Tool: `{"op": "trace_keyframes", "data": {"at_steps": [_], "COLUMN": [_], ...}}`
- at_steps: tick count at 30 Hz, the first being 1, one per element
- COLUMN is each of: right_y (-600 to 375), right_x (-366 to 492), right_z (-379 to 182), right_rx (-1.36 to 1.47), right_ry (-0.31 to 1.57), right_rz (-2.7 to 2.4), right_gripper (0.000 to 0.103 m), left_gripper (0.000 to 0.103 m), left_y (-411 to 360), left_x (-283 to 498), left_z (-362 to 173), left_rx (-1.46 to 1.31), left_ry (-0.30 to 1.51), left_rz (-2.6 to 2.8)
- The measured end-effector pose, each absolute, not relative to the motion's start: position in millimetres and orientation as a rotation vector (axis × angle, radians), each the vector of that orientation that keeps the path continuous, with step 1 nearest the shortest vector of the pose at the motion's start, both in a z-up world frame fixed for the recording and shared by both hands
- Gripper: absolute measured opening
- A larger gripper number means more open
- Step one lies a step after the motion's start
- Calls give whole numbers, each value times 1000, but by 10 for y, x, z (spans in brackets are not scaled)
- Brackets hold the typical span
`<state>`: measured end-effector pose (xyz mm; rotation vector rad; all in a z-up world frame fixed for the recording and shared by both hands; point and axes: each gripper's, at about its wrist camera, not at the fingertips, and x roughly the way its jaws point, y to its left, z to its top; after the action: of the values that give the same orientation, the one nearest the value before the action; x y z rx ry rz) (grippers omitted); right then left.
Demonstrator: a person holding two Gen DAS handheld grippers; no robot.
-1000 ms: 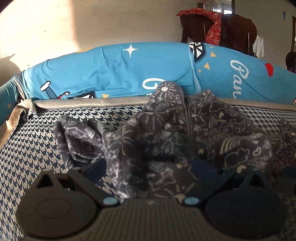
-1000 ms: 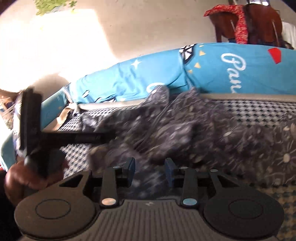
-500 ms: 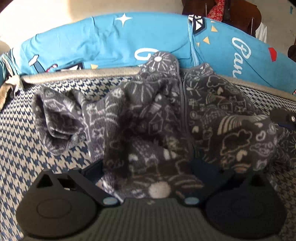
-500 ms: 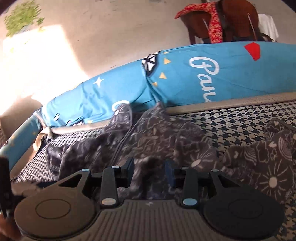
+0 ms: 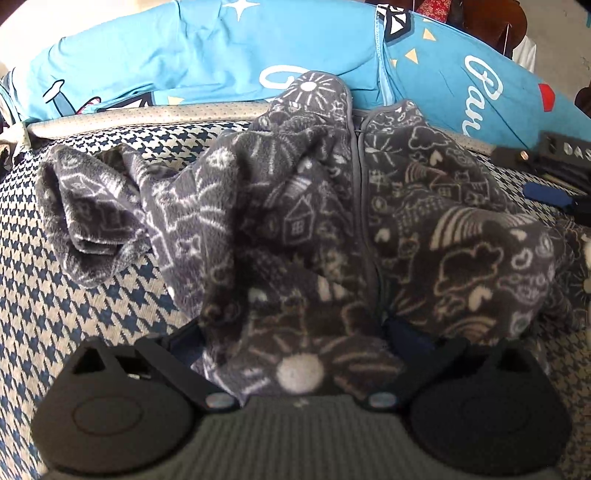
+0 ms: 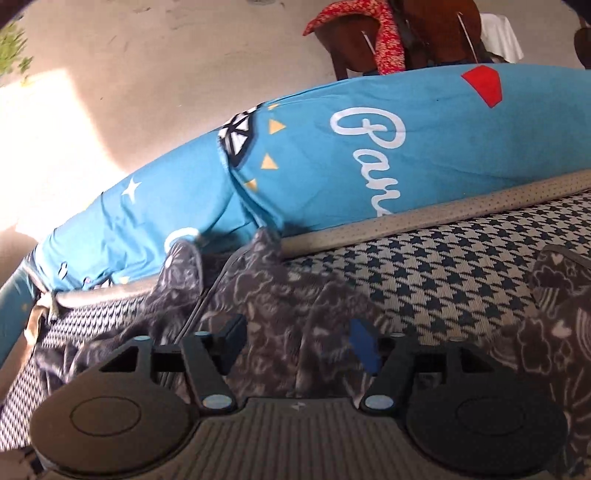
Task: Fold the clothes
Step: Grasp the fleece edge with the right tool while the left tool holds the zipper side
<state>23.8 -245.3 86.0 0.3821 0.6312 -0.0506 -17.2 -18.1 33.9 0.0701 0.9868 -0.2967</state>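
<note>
The right gripper (image 6: 299, 341) is opening its jaws over the grey doodle-print fleece garment (image 5: 332, 221); spread fully before retreating. The left gripper's (image 5: 295, 332) jaw state is hidden under fleece.

Houndstooth-upholstered surface (image 6: 424, 266) with beige piping. Blue printed cushions (image 6: 332, 155) line its far edge. Beige floor (image 6: 147, 74), sunlit patch at 9 o'clock. Wooden chair (image 6: 424, 33) at 1 o'clock.

The dark grey fleece garment with white doodle print (image 5: 369, 229) covers the left gripper's (image 5: 295, 332) fingertips. Right of that garment, a black device (image 5: 554, 155) is cut off by the frame edge. In the right wrist view the garment (image 6: 280, 325) is motion-blurred.
</note>
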Motion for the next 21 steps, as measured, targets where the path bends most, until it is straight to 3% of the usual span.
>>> {"op": "trace_keyframes", "data": {"at_steps": [17,19,21], "right_y": [-2389,-2349,-2320], "right_x": [850,885,917], "right_z": [438,421,410], "right_rx": [364,337,310], "right_ry": [727,731,737], "right_rz": [1,-3,-11], "right_gripper": [76,69,37], "left_gripper": [103,103,103], "left_y": [-280,-291,-297], "left_x": [-120,-129,-131], "left_z": [250,244,237], "left_rx": [48,50,47], "left_ry": [1015,1015,1018], "left_rz": [-314,-314,-316]}}
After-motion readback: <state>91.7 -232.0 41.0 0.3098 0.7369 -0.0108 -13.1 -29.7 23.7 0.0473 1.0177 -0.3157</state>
